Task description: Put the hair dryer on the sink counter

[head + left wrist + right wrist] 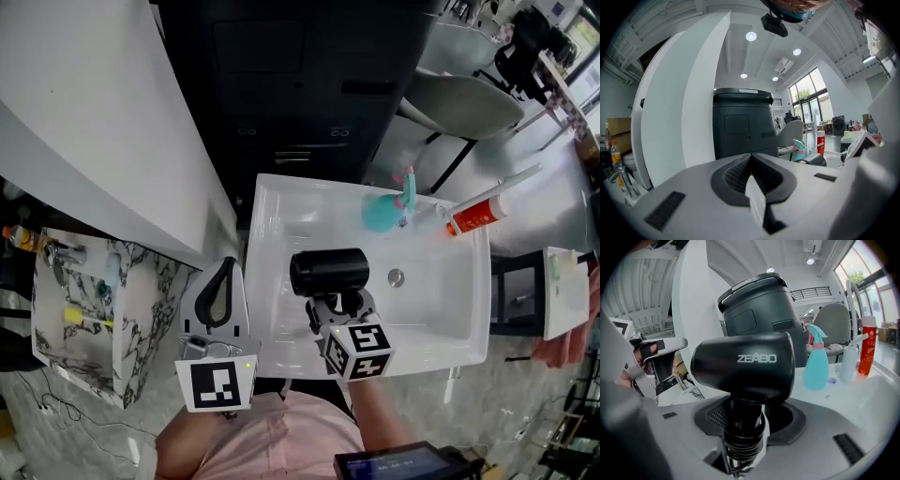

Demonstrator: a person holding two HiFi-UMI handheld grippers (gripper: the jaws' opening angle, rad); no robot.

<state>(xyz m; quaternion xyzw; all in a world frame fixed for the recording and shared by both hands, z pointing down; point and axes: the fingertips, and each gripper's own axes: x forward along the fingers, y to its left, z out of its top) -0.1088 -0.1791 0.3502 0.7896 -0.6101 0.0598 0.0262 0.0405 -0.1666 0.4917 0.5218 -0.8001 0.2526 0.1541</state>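
A black hair dryer [328,271] hangs over the white sink [272,202], barrel lying sideways and handle pointing down toward me. My right gripper [339,305] is shut on that handle. In the right gripper view the dryer [745,364] fills the middle, its ribbed handle clamped by the right gripper [745,425]. My left gripper [217,298] hovers left of the sink's front corner, jaws together and nothing in them. In its own view the left gripper [751,180] shows its pads meeting with nothing between.
A teal spray bottle [386,211] and a red tube [475,216] stand at the sink's far rim, near the drain [397,277]. A dark bin [281,84] rises behind the sink. A marble shelf [141,309] with small items lies at the left, under a white panel [94,122].
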